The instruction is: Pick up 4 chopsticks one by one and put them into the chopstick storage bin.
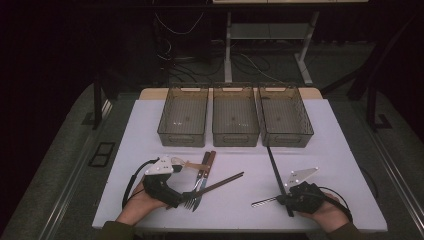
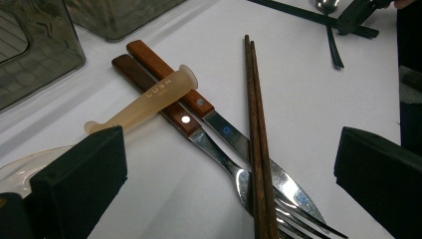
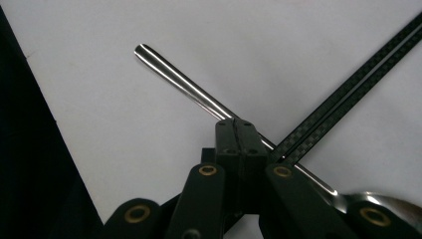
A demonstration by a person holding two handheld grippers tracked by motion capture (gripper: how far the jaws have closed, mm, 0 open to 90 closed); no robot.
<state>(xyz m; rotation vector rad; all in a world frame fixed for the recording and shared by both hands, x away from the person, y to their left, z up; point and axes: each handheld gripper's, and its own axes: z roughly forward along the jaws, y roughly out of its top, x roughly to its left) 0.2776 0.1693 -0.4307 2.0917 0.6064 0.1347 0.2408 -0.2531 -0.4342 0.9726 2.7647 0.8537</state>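
Your white tabletop has three grey bins lined up along its far edge, and the strip between the bins and the cutlery lies bare. Both of your hands sit close to the near edge. Your left hand-held gripper stands spread wide, its two black pads well apart and closed on nothing. Just ahead of it lie a wooden-handled fork and knife side by side, brown chopsticks laid across their metal ends, and a pale translucent spoon resting across both handles. Your right hand-held gripper is pressed together on a metal spoon, pinching its handle partway along. Black checkered chopsticks cross the spoon right at the jaws; whether they are also caught in the pinch is hard to tell
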